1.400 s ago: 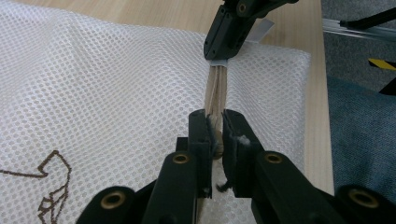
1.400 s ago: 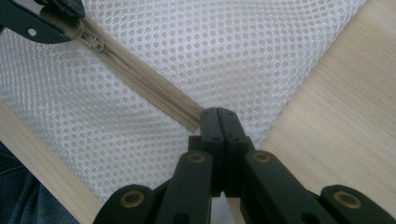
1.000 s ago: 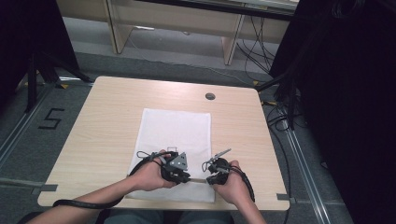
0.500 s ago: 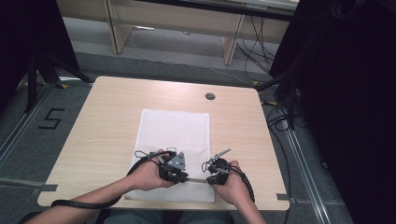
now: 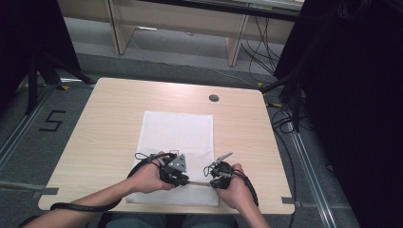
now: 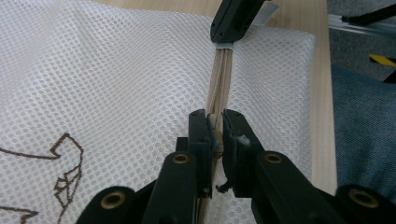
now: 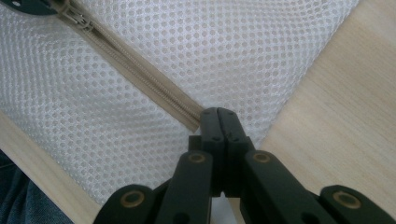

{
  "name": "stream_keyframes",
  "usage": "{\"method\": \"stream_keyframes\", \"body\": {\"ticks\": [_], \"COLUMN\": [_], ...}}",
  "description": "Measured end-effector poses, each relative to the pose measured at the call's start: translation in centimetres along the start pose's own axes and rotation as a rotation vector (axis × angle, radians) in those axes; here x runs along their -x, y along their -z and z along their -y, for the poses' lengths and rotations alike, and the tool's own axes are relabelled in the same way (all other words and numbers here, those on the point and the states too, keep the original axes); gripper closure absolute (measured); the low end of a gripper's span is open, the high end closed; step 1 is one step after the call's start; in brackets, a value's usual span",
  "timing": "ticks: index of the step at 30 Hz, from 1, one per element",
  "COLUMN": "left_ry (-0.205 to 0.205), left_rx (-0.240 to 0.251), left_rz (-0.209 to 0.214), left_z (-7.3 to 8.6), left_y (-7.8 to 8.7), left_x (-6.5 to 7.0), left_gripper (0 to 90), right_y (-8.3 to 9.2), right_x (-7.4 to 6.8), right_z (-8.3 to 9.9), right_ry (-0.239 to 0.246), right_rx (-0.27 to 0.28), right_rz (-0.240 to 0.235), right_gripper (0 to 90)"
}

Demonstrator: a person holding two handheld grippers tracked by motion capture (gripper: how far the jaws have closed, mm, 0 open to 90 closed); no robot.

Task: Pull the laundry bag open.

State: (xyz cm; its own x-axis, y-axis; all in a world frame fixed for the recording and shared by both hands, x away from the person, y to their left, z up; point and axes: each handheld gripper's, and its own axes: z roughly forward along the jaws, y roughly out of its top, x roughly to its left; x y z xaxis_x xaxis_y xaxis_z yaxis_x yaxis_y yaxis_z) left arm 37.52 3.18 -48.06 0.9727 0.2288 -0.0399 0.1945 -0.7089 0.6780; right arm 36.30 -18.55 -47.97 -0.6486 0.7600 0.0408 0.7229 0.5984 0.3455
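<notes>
Mesh bag (image 5: pixel 177 142) on bench (image 5: pixel 104 123): my left claw (image 6: pixel 215 133) grasps zipper pull (image 6: pixel 215 135), right claw (image 7: pixel 218 122) clenched on zipper end (image 7: pixel 194 120), anchoring it for sliding.

Legible markings, 1 item:

1. Numeral "5" (image 5: pixel 51 123), dark, large, on grey floor (image 5: pixel 28 156) left of table (image 5: pixel 109 104), seen in high view. Reads upright from person's side.

Non-legible:

2. Brown line motif (image 6: pixel 65 172) on white mesh bag (image 6: pixel 116 70), lower left in left gripper view. Angular strokes, cut off by frame edge; can't tell if lettering or drawing.

No brand names, labels or other nos. readable elsewhere.
</notes>
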Motion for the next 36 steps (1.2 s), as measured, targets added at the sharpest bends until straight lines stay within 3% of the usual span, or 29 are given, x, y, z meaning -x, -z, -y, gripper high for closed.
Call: {"method": "stream_keyframes", "body": {"ticks": [2, 5, 7, 8, 10, 15, 16, 19, 20, 21, 23, 27, 35, 36], "left_ry": [-0.005, -0.017, 0.006, -0.001, 0.011, -0.014, 0.011, 0.013, -0.011, 0.018, -0.003, 0.013, 0.012, -0.010], "left_rx": [-0.006, -0.018, -0.001, -0.013, -0.006, -0.014, -0.005, -0.001, -0.017, -0.008, -0.011, -0.004, -0.012, -0.020], "left_rz": [-0.002, -0.010, -0.002, -0.009, -0.003, -0.009, -0.003, -0.001, -0.007, -0.002, -0.005, 0.001, 0.003, 0.001], "left_z": [0.0, 0.1, 0.2, 0.4, 0.4, 0.4, 0.5, 0.6, 0.6, 0.7, 0.7, 0.7, 0.9, 0.9], "left_y": [0.0, 0.1, 0.1, 0.2, 0.3, 0.4, 0.5, 0.7, 0.8, 0.8, 0.8, 0.8, 1.0, 1.1], "left_x": [0.1, 0.0, 0.0, 0.0, 0.0, -0.1, -0.1, -0.2, -0.4, -0.3, -0.3, -0.3, -0.4, -0.5], "left_gripper": [82.0, 82.0, 82.0, 82.0, 82.1, 82.0, 82.0, 82.1, 82.0, 82.0, 82.0, 82.0, 82.0, 82.0], "right_y": [-0.1, 0.0, -0.1, 0.0, 0.0, 0.0, 0.0, 0.0, -0.1, -0.1, -0.1, 0.1, -0.1, -0.1], "right_x": [0.2, 0.0, 0.3, 0.1, 0.3, 0.3, 0.4, 0.4, 0.4, 0.4, 0.4, 0.2, 0.4, 0.4], "right_z": [0.0, 0.0, 0.0, 0.0, 0.0, 0.1, 0.1, 0.1, 0.1, 0.1, 0.1, 0.1, 0.1, 0.1], "right_ry": [0.018, -0.011, 0.021, -0.005, 0.010, -0.007, -0.001, -0.008, -0.018, -0.018, -0.017, -0.035, -0.017, -0.017], "right_rx": [0.012, 0.006, 0.014, 0.005, 0.013, 0.016, 0.017, 0.017, 0.011, 0.011, 0.011, 0.001, 0.011, 0.011], "right_rz": [-0.007, -0.012, -0.013, -0.014, -0.015, -0.020, -0.019, -0.021, -0.023, -0.023, -0.022, -0.016, -0.022, -0.021], "right_gripper": [90.0, 90.0, 90.0, 90.0, 90.0, 90.0, 90.0, 90.0, 90.0, 90.0, 90.0, 90.0, 90.0, 90.0]}}
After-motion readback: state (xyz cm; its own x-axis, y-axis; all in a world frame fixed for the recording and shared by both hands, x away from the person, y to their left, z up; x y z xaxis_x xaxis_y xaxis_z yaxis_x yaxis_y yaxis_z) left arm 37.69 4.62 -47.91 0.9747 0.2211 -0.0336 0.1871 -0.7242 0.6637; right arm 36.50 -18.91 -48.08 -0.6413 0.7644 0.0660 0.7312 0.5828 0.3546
